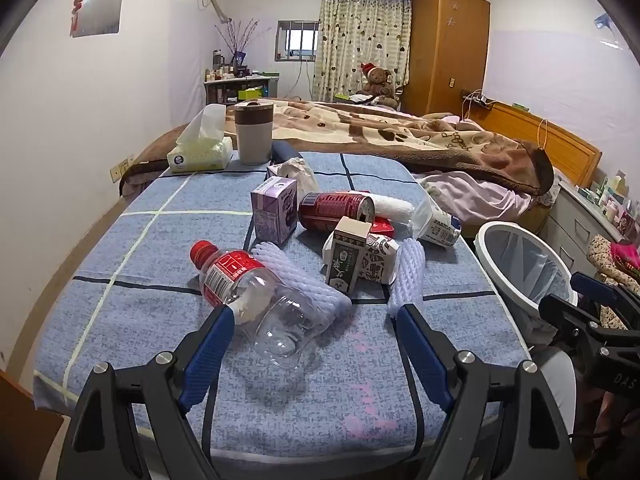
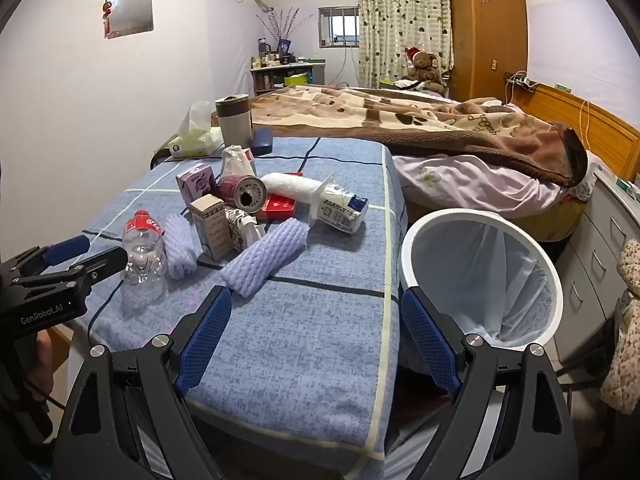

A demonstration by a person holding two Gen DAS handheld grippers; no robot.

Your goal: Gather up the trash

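Trash lies in a heap on the blue checked tablecloth [image 1: 132, 312]: a clear bottle [image 1: 248, 292] with a red cap, a purple carton [image 1: 275, 210], a red can [image 1: 336, 210], a small green box [image 1: 346, 258] and foam fruit nets [image 2: 264, 258]. My left gripper [image 1: 316, 320] is open; the bottle's base lies just ahead between its fingers, untouched by the pads. From the right wrist view, the left gripper [image 2: 96, 256] sits beside the bottle [image 2: 144, 254]. My right gripper [image 2: 316, 304] is open and holds nothing, over the table's near right corner. A white-rimmed bin [image 2: 480, 216] with a liner stands to its right.
At the table's far end stand a tissue box [image 1: 200, 152], a grey tumbler [image 1: 253, 132] and a dark blue case [image 2: 262, 140]. A bed with a brown blanket [image 2: 440, 120] lies behind. Grey drawers [image 2: 600, 248] flank the bin on the right.
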